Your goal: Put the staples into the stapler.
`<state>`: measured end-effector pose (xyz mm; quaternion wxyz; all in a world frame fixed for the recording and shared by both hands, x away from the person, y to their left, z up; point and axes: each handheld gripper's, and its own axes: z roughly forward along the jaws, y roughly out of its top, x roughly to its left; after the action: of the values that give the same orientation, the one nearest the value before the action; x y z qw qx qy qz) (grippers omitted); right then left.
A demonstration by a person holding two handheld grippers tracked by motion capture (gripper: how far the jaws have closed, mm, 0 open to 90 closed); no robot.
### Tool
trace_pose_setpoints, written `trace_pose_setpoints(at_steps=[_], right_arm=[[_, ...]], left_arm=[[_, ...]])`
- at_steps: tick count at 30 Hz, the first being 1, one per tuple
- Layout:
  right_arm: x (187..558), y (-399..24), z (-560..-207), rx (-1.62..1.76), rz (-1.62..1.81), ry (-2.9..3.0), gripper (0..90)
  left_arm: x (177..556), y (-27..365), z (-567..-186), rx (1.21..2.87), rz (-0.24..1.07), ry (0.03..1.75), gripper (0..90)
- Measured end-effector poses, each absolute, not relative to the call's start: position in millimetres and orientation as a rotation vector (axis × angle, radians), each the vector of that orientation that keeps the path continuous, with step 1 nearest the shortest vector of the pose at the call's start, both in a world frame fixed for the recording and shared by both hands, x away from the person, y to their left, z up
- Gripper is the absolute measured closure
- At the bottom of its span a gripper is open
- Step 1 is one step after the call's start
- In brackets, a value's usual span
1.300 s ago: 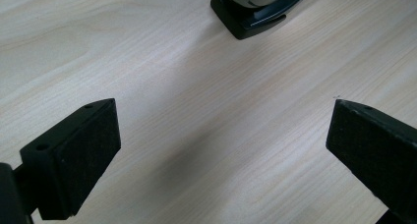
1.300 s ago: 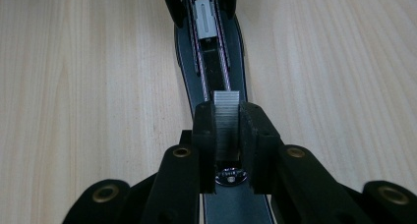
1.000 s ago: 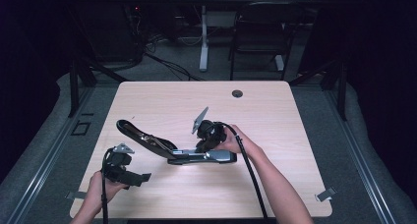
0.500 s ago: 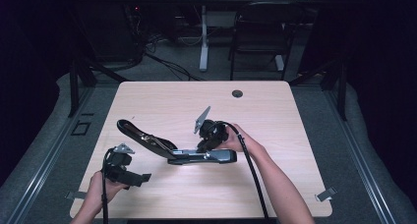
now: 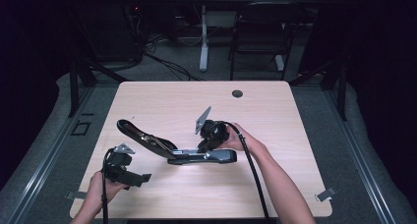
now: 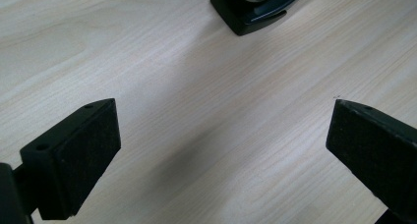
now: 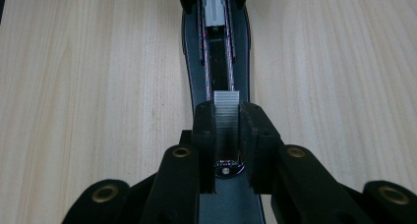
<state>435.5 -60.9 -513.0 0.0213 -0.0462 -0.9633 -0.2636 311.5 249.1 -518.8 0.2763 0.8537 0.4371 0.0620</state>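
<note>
- Black stapler (image 5: 177,153), lid swung open, lies mid-table (image 5: 305,184); its metal channel (image 7: 216,62) is exposed.
- Ridged silver staple strip (image 7: 226,121) pinched in right gripper (image 7: 226,130), over the channel.
- Left gripper (image 6: 221,150) wide apart, holding nothing, near stapler.

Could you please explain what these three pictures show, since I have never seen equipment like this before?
A person sits at a wooden table and holds a hand-operated tool with two jaws in each hand. One picture looks down from above; the other two come from small cameras riding on the tools, looking along their black jaws. On the table lies a black stapler, swung open. The right gripper is shut on a strip of staples, held over the stapler's open channel, apparently to load it. The left gripper rests near the table's front edge with its jaws wide open and nothing between them.
</note>
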Motion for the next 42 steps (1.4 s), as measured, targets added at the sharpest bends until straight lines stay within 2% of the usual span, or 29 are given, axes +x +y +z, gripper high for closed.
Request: trace_pose_setpoints(at_steps=[22,42], right_arm=[[438.7,-37.2,-505.4,-0.027,-0.541,-3.046,77.7],[438.0,-32.2,-504.8,-0.038,-0.496,-3.057,76.9]], left_arm=[[311.3,248.2,-519.8,2.297,0.159,1.174,0.2],[311.3,247.4,-520.1,2.3,0.156,1.174,0.2]])
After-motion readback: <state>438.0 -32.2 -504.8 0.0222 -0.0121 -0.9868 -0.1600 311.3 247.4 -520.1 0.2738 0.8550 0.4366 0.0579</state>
